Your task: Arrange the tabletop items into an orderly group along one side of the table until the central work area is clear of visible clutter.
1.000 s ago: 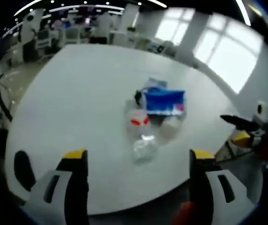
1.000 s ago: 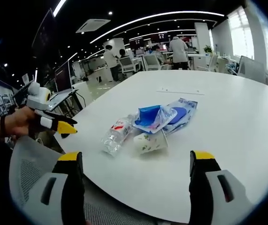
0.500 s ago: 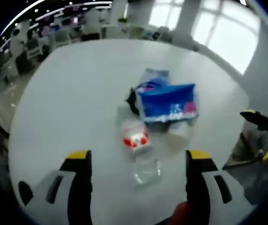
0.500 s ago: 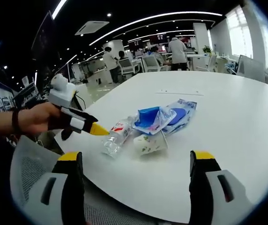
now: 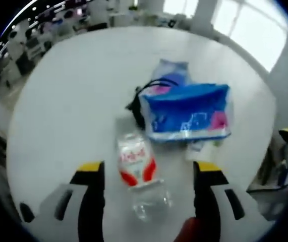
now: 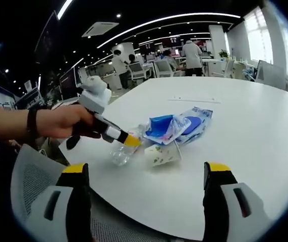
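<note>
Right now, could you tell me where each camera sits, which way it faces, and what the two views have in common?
Left gripper view: rides the left gripper, looking down on the white table; its open yellow-tipped jaws flank the clear water bottle, with the blue packet beyond.
Right gripper view: rides the right gripper, held low off the table edge, facing across it toward the office; its jaws are open, and the person's hand brings the left gripper to the bottle.
Shared: table, bottle, blue packet, left gripper.
</note>
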Motion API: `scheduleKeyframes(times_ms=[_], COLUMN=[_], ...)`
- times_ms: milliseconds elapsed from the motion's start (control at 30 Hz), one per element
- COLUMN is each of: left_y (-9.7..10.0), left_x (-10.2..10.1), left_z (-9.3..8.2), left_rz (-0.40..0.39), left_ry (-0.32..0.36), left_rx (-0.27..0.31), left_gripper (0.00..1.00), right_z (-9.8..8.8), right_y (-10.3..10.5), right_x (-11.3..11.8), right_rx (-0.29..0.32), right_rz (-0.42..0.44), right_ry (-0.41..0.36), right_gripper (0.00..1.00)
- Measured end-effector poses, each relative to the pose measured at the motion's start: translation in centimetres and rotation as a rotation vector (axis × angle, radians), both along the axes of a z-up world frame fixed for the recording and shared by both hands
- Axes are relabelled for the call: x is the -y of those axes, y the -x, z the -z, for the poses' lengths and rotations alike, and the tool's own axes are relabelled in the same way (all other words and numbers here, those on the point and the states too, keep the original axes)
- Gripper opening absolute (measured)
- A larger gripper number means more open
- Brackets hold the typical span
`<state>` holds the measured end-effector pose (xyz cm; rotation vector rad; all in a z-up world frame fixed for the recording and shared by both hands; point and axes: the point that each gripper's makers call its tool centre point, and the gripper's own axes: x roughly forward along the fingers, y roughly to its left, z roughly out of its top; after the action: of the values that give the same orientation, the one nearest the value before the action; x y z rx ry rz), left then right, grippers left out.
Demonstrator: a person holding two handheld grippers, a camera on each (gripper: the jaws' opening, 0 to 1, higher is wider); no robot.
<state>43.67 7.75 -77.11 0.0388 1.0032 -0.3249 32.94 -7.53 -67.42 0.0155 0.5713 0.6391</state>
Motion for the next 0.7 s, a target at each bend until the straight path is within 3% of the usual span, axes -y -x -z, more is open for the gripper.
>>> scheduleKeyframes(times_ms=[267,400,533,700], left_y=[0.1,-0.2,-0.4,-1.3], left_x=[-0.1,0.0,0.4,0.2], left_z=[1.9,2.7,3.0,3.5], left_rz=[-0.025,-0.038,-0.073,-0.081], left_ry=[-0.033,-0.039,-0.002,-0.037], left_rx=[-0.074,-0.089,-0.103,-0.113], left_gripper=[0.61,0.6,0.59,0.57], right_z=[0.1,0.1,0.2,0.2], right_y=[-0.1,-0.1,-0.1,-0.2], right_x=[0.2,0.2,0.3,0.4], right_rx=[-0.006,-0.007,-0.006,-0.01], right_rz=[0.005,0.007,0.012,0.016], right_ry=[-0.003,0.003,0.008,0.003], right_gripper=[0.94,0.94,0.94,0.94])
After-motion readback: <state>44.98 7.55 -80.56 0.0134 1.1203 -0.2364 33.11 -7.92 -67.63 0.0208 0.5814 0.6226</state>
